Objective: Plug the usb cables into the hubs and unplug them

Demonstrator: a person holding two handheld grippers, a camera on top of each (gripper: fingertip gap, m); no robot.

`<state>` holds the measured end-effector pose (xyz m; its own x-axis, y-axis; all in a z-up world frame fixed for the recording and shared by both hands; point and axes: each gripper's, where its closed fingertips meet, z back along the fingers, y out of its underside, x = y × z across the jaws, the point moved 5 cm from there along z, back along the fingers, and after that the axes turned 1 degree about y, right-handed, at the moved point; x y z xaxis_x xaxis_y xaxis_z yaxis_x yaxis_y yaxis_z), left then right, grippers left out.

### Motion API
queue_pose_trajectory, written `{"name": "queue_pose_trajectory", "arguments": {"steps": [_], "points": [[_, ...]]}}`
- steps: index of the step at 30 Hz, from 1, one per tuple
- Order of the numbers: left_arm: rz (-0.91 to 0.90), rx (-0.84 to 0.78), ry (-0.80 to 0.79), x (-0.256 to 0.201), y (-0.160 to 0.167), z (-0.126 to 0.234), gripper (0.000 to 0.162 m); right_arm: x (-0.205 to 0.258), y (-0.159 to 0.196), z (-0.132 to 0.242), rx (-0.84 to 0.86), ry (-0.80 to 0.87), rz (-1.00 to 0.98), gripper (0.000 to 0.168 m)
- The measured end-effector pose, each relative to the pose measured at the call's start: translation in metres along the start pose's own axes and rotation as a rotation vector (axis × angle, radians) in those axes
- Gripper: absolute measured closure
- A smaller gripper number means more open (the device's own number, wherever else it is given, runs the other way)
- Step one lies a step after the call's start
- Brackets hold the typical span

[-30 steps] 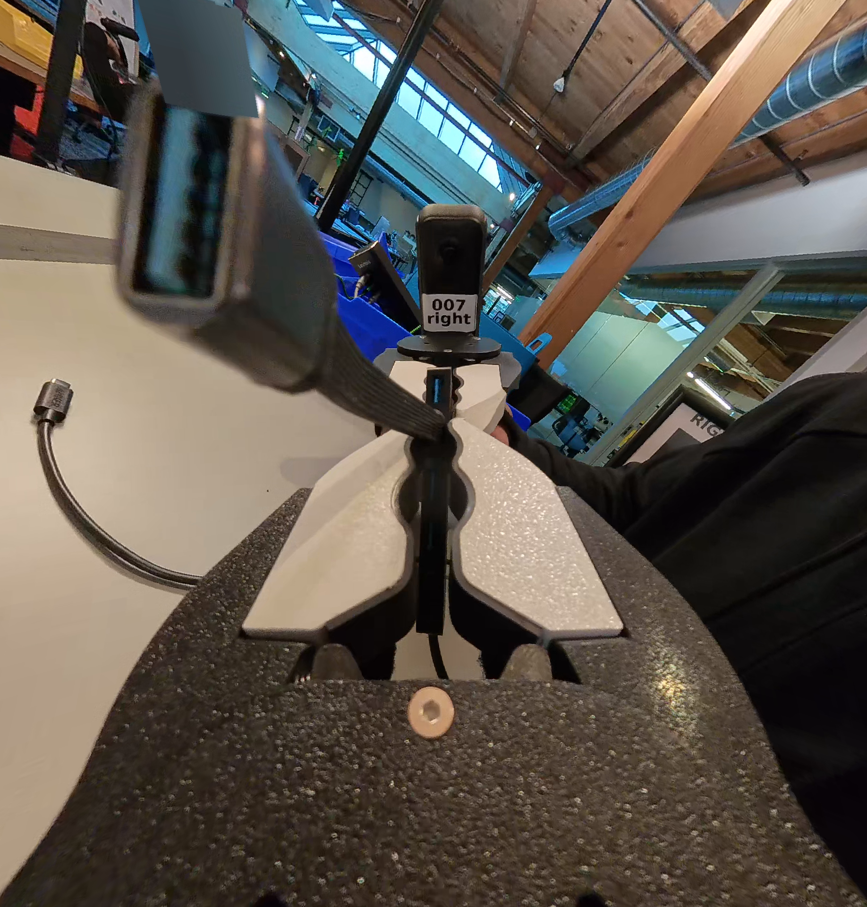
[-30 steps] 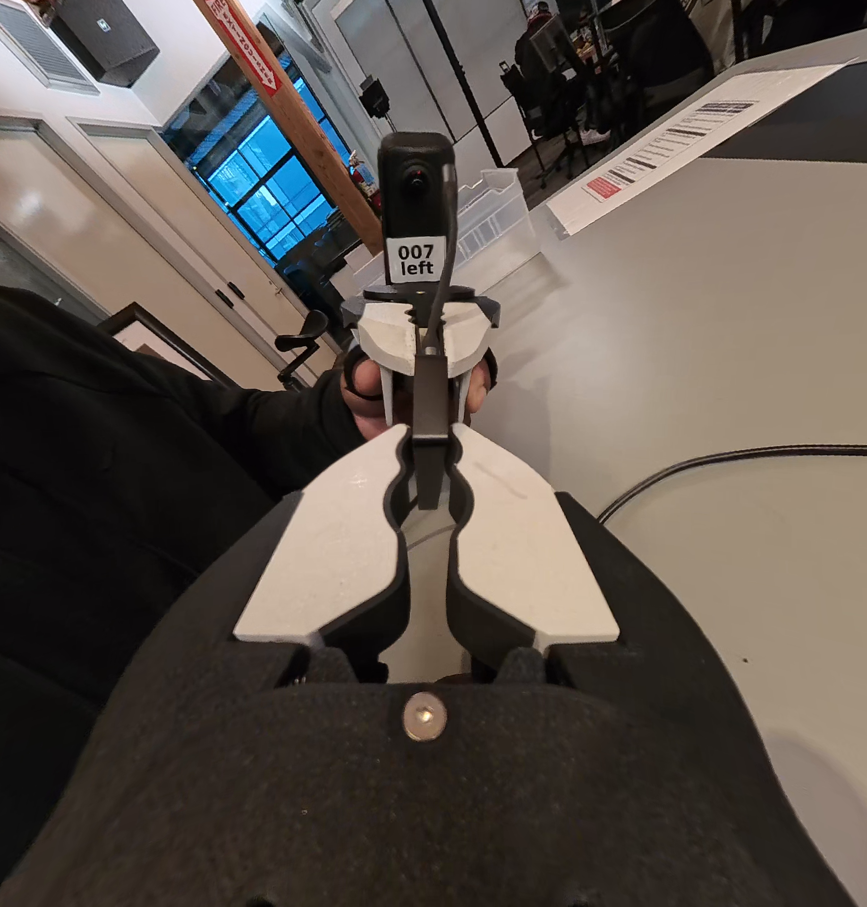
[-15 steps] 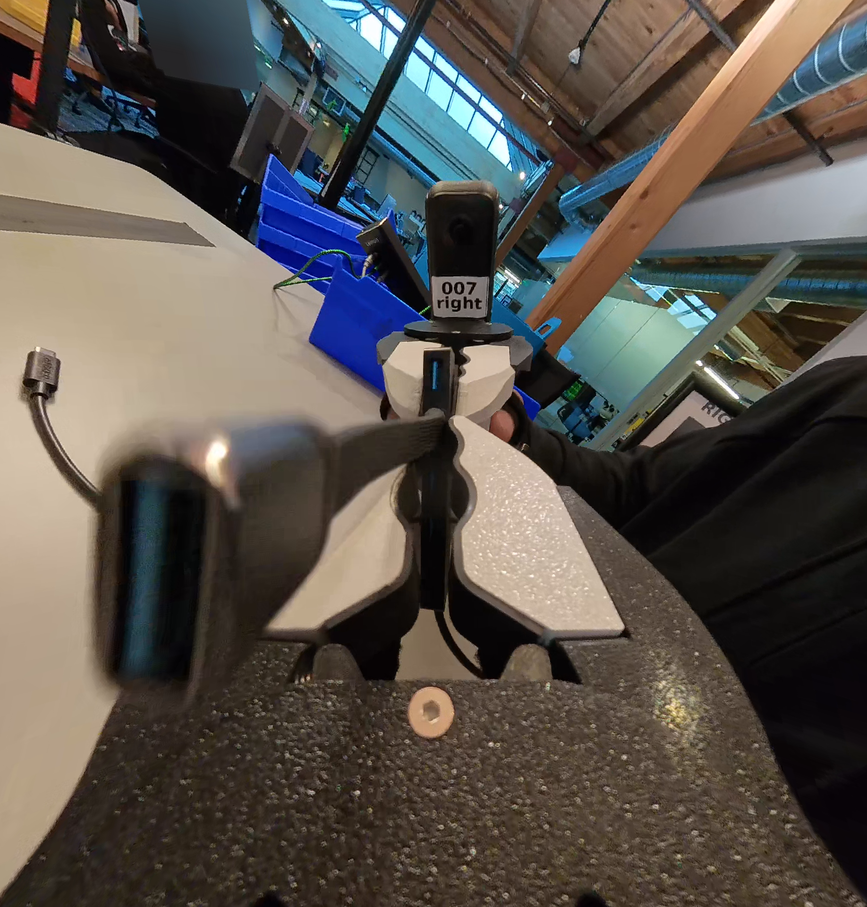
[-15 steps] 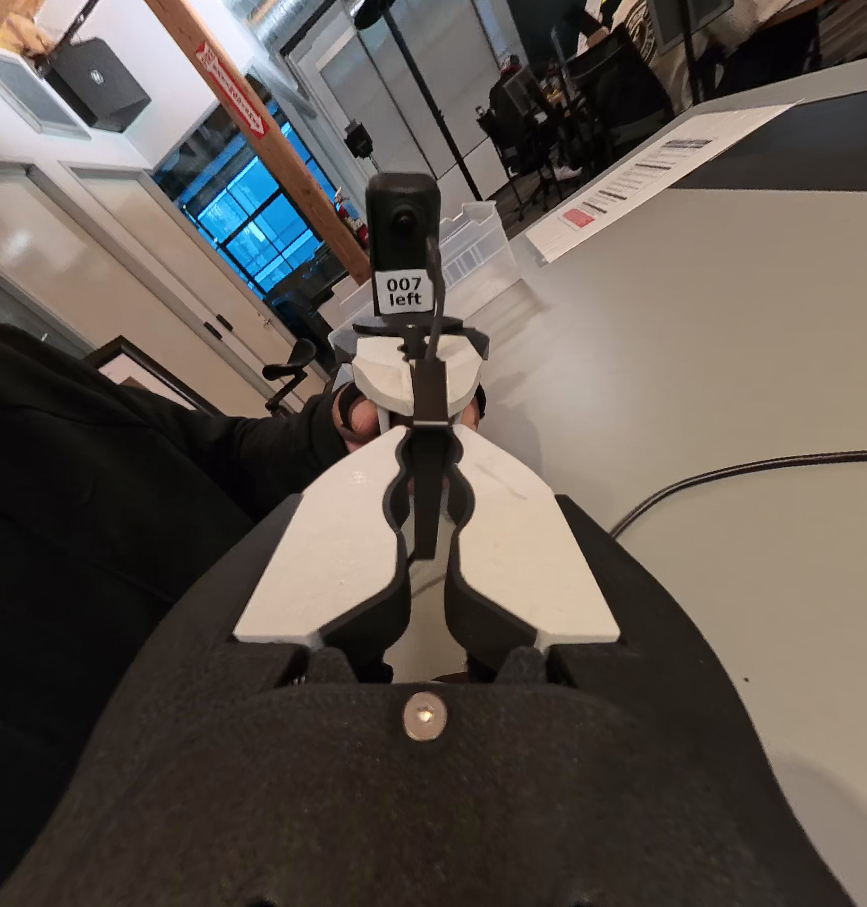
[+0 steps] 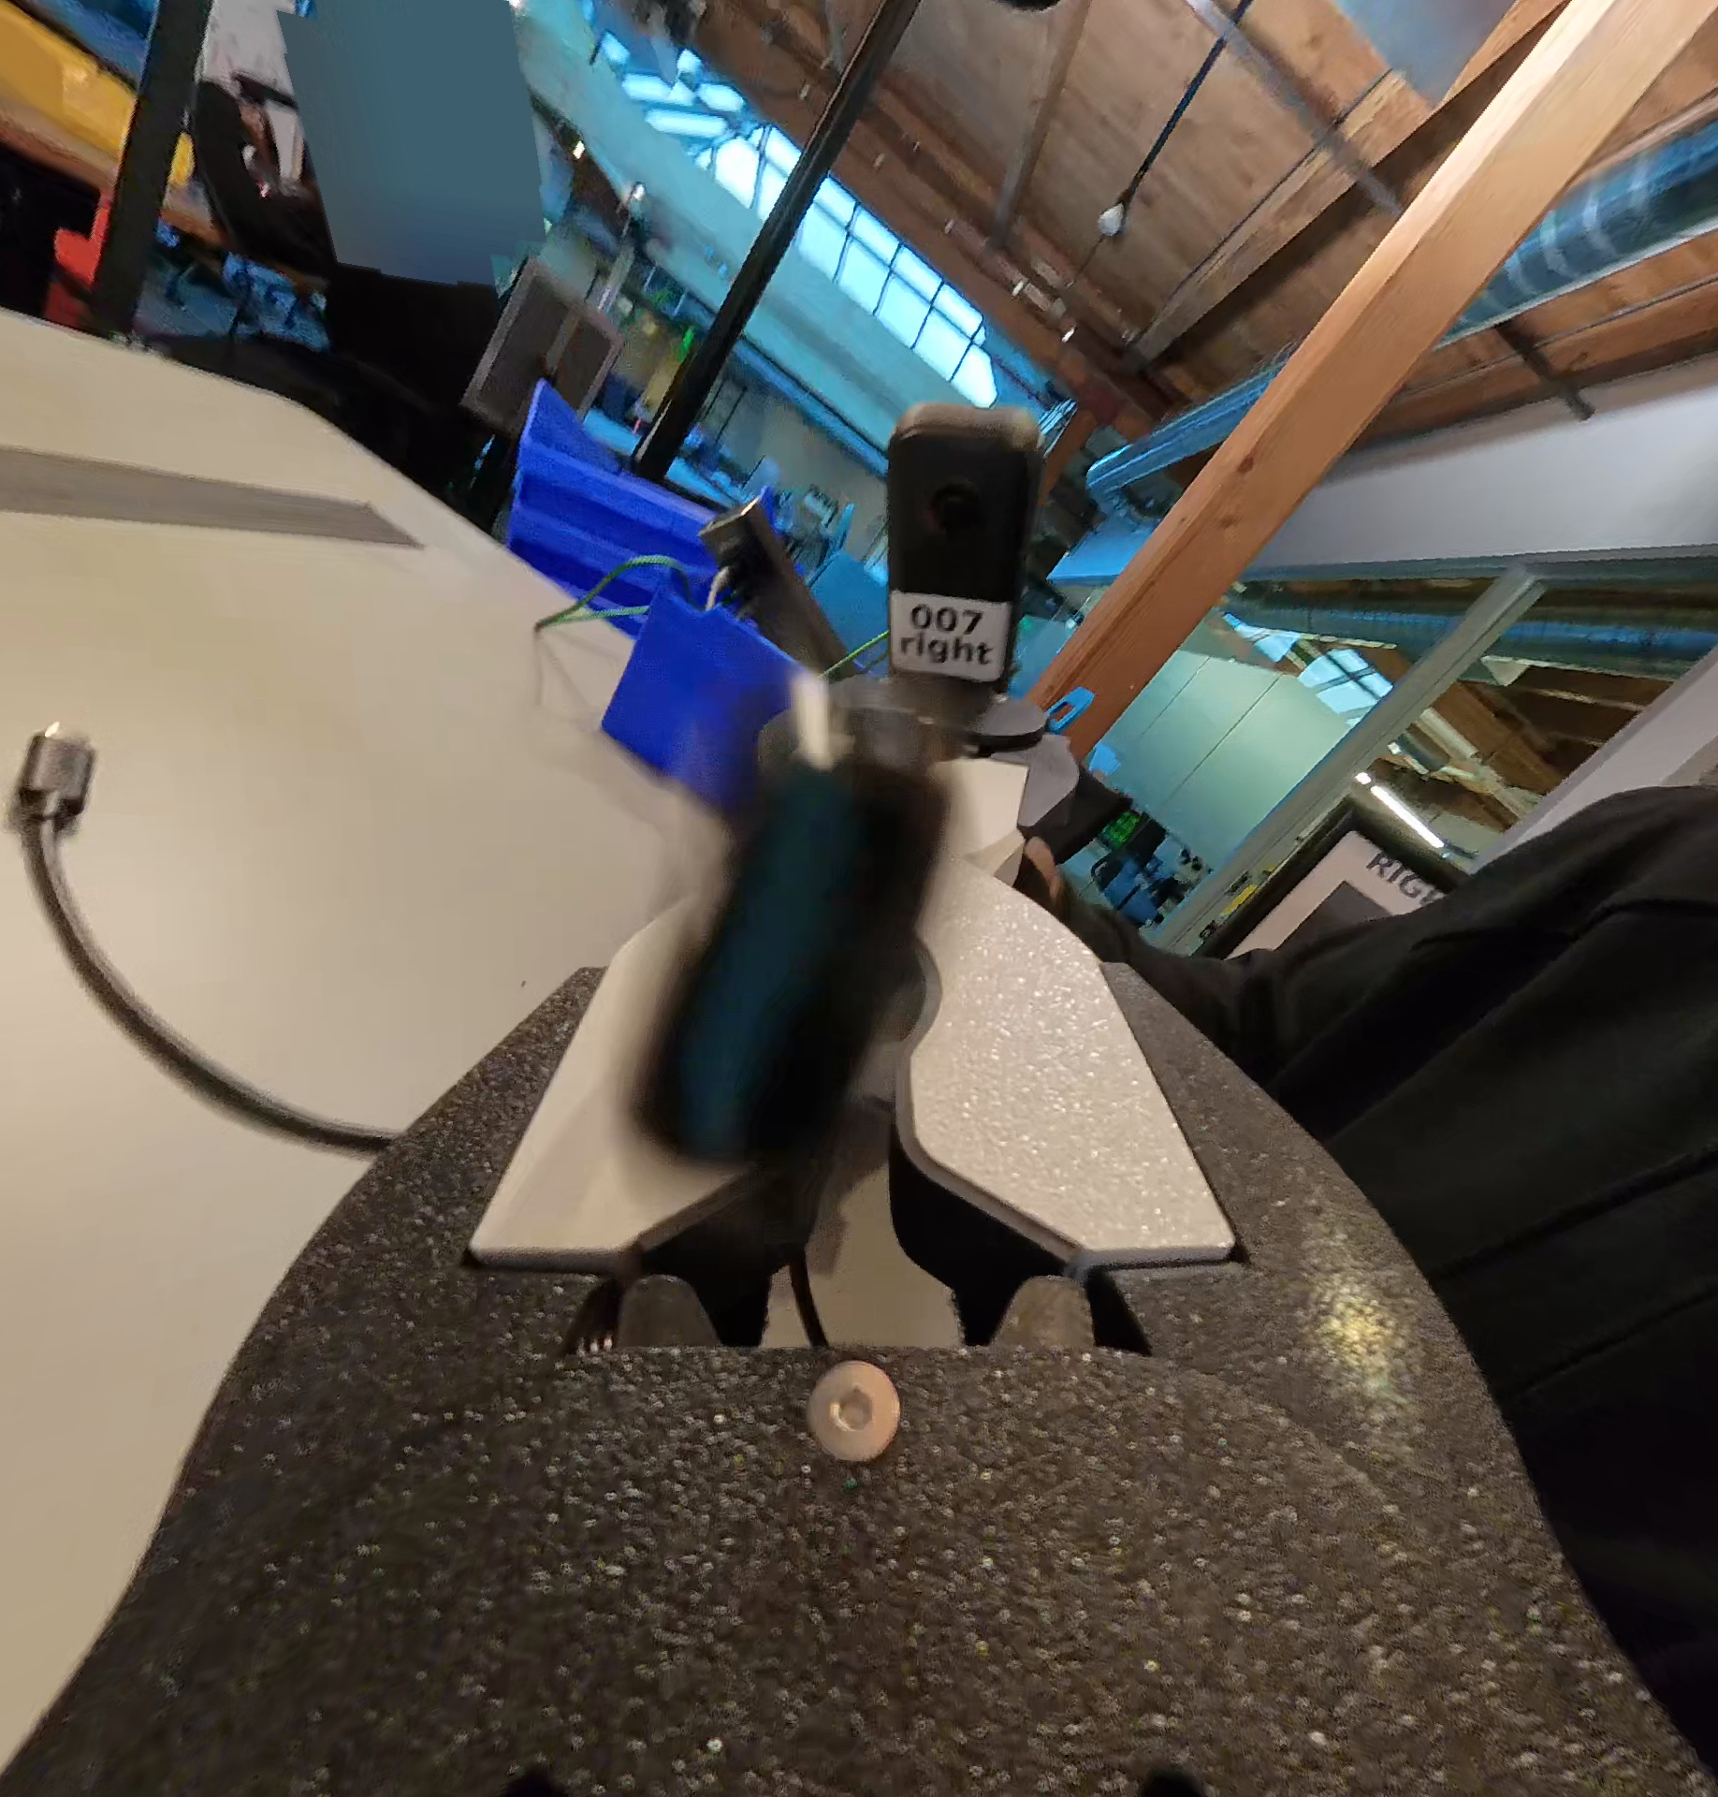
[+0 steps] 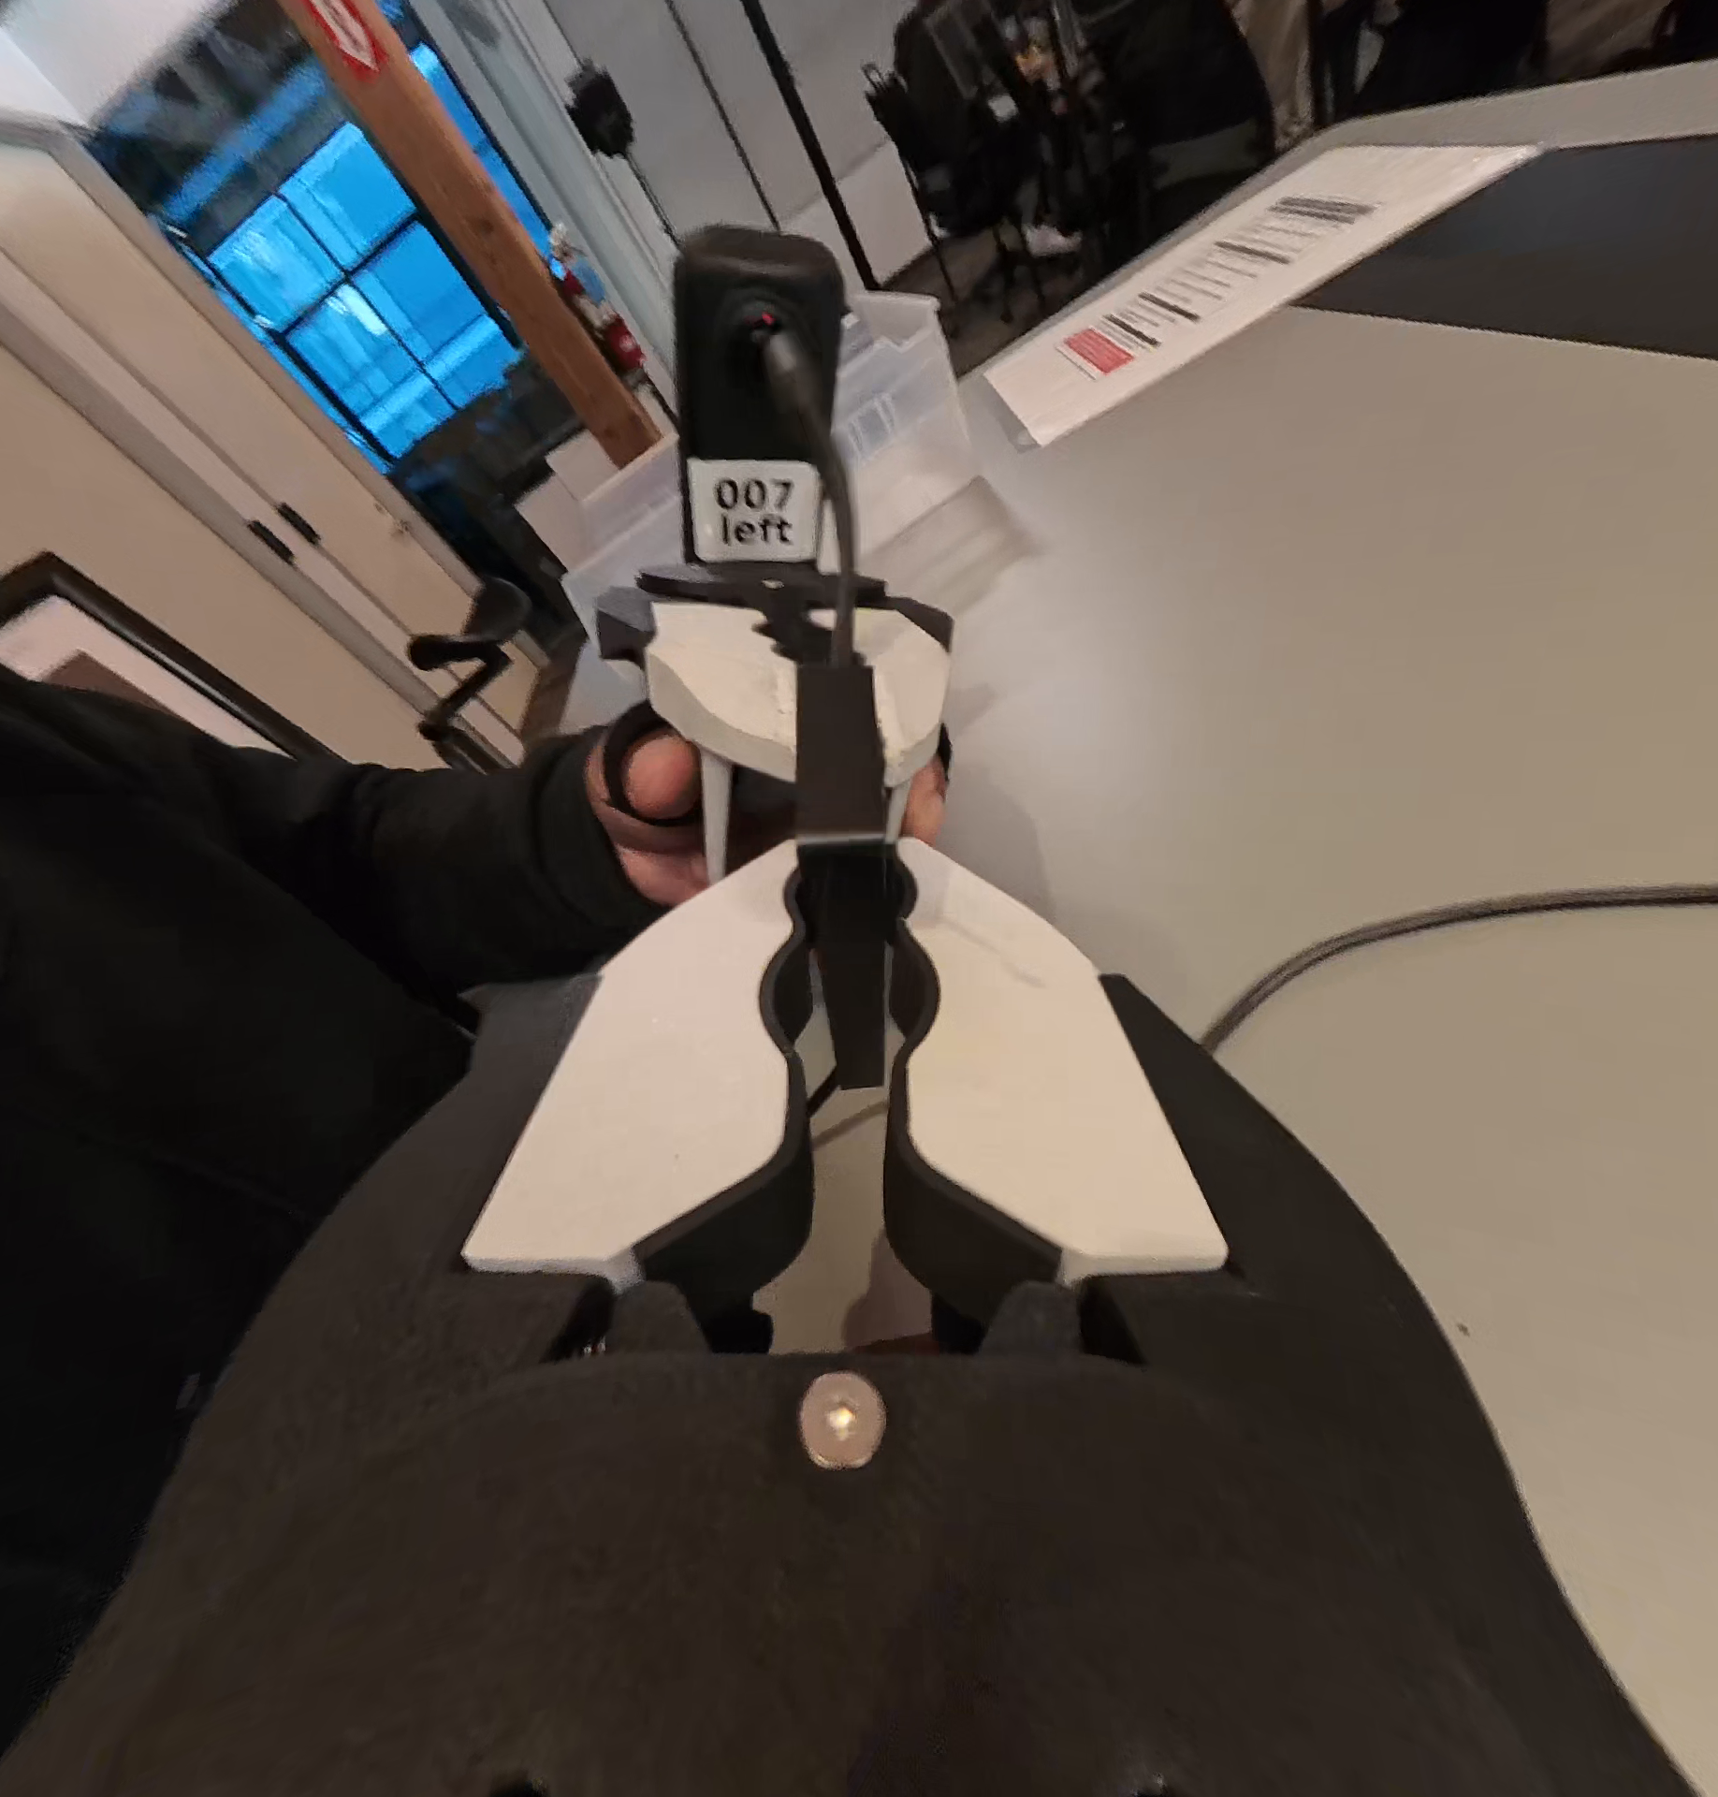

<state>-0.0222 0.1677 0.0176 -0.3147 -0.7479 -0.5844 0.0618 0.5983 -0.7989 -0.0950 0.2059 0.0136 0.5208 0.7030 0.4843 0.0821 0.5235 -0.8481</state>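
My two grippers face each other tip to tip above the white table (image 6: 1322, 632). In the right wrist view my right gripper (image 6: 841, 861) is shut on a flat dark USB plug (image 6: 850, 972). That plug meets a dark connector block (image 6: 841, 758), which the left gripper (image 6: 841, 778) clamps. A thin cable (image 6: 836, 506) rises from the block. In the left wrist view a grey hub end with a blue port (image 5: 768, 982) swings, blurred, on that cable. It covers the tips of my left gripper (image 5: 879, 861).
A dark cable (image 5: 87, 933) with a grey metal connector (image 5: 53, 768) lies on the table at left. A braided cable (image 6: 1419, 924) runs off to the right. A paper sheet (image 6: 1225, 282) and a clear box (image 6: 894, 408) lie farther back. Blue bins (image 5: 680, 681) stand past the table edge. My two grippers' fingertips are within a few centimetres of each other.
The grey hub end on its cable swung from upper left, down past the left finger, and now hangs blurred in front of my left fingers. Both grippers kept their grasps.
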Motion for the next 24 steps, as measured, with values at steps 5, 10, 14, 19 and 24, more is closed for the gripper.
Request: {"name": "queue_pose_trajectory", "arguments": {"steps": [5,10,14,19,24], "points": [[0.022,0.12,-0.105,0.015,0.006,0.006,0.132,-0.017,0.005,0.013,0.106,0.126,-0.045,0.158],[0.041,0.166,-0.105,0.018,0.013,0.006,0.131,-0.018,-0.01,0.042,0.05,0.191,-0.06,0.158],[0.049,0.196,-0.122,0.02,0.018,0.004,0.131,-0.024,-0.018,0.067,0.133,0.31,-0.046,0.158],[0.034,0.239,-0.146,0.02,0.023,0.002,0.131,-0.02,-0.027,0.1,0.211,0.415,-0.042,0.158],[0.03,0.249,-0.149,0.017,0.024,0.001,0.132,0.008,-0.079,0.156,0.169,0.56,0.114,0.158]]}}
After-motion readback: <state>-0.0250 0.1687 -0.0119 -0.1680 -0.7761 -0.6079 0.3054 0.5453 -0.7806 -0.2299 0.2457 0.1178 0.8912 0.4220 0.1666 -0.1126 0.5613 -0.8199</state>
